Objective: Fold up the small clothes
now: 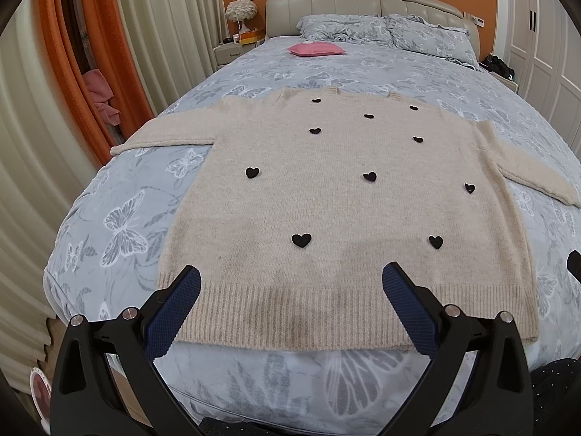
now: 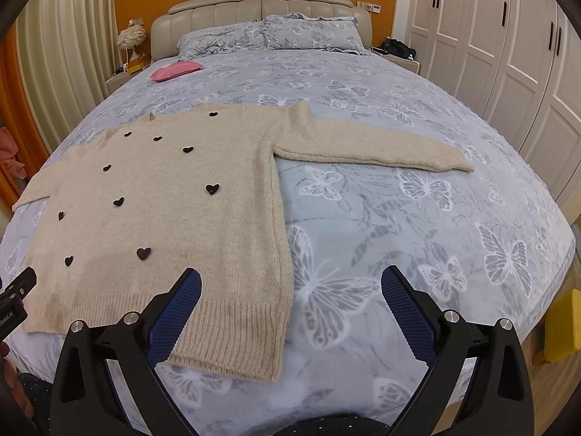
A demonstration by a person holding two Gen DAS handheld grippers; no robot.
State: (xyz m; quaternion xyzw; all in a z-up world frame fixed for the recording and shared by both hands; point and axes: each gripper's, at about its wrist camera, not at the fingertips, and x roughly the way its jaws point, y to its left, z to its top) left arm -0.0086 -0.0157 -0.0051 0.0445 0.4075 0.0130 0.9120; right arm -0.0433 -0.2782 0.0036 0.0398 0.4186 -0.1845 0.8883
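Left tongs (image 1: 290, 283) and right tongs (image 2: 290, 283) both stood wide apart and empty as we held them level just above the foot of the bed (image 2: 435, 218). The sweater (image 1: 326, 200) lay flat and face up on the bed, both sleeves spread outward, hem nearest us. No fold was yet made; we judged the whole task remained. The left tongs hovered over the hem, the right beside its corner.

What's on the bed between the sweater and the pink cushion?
Nothing: only bare butterfly bedspread lies between the sweater and the pink cushion. Both wrist views show that stretch clear.
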